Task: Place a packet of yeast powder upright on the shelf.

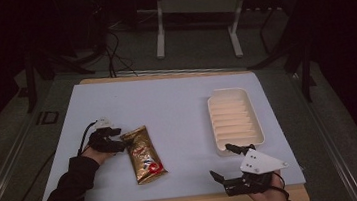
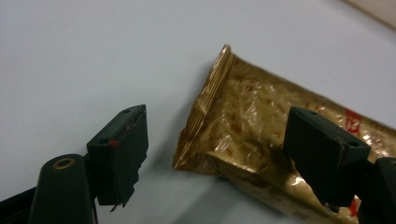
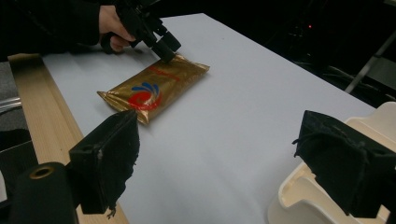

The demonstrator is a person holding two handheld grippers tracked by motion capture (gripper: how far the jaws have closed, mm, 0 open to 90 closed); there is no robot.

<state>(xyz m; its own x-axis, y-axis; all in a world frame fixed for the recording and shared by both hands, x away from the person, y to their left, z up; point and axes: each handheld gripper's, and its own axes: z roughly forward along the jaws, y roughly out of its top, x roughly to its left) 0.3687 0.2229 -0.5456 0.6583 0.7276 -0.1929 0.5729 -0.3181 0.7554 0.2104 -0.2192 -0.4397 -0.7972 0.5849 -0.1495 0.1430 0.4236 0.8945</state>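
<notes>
My left tongs (image 2: 215,149) gape around the gold packet's (image 1: 144,154) crimped end on the counter (image 1: 177,105), a red logo facing my open right tongs (image 3: 243,158) beside the cream tray (image 1: 235,119).

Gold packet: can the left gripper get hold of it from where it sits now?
Probably yes. The left gripper is open, its jaws either side of the near end of the gold packet, which lies flat on the white table. Nothing lies between them.
</notes>
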